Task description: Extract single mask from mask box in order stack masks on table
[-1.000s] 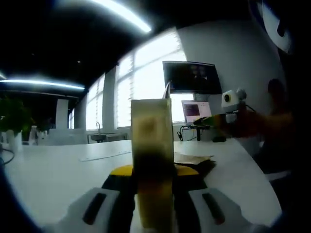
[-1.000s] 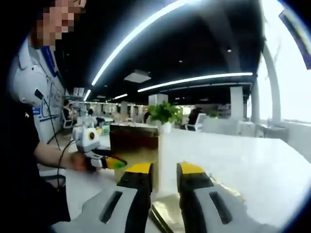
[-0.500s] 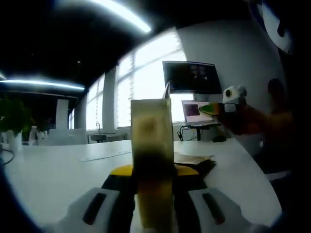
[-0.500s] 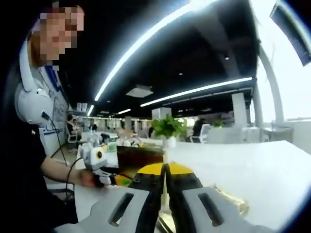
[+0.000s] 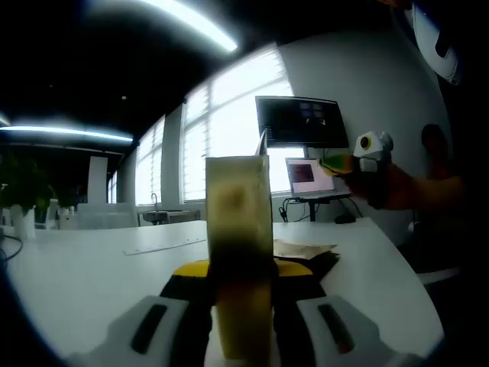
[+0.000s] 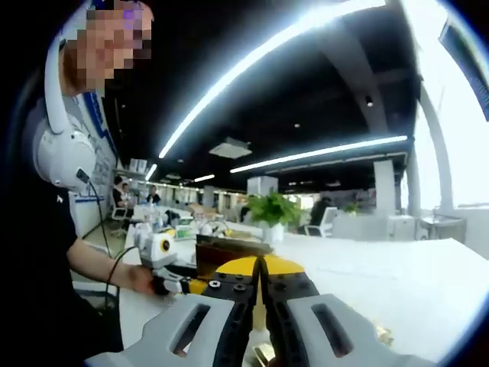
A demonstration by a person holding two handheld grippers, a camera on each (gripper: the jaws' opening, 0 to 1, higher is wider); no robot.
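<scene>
My left gripper (image 5: 243, 267) is shut on the upright yellow-brown mask box (image 5: 238, 206), which stands between its yellow-tipped jaws. Behind the box, a small brown stack of masks (image 5: 304, 250) lies on the white table (image 5: 92, 267). The right gripper (image 5: 336, 163) hangs in a person's hand, high at the right and apart from the box. In the right gripper view, my right gripper (image 6: 260, 264) is shut on a thin mask seen edge-on, a pale strip between the jaws. Beyond it are the box (image 6: 229, 248) and the left gripper (image 6: 179, 284).
A dark monitor (image 5: 299, 122) and a lit laptop (image 5: 307, 174) stand at the table's far end. A potted plant (image 6: 273, 210) sits behind the box. The person stands close on the left. The edge of the mask stack (image 6: 380, 334) shows on the white table (image 6: 397, 283).
My right gripper's jaws went from open beside the box to shut, then it rose up and away from the box. The left gripper and box held still.
</scene>
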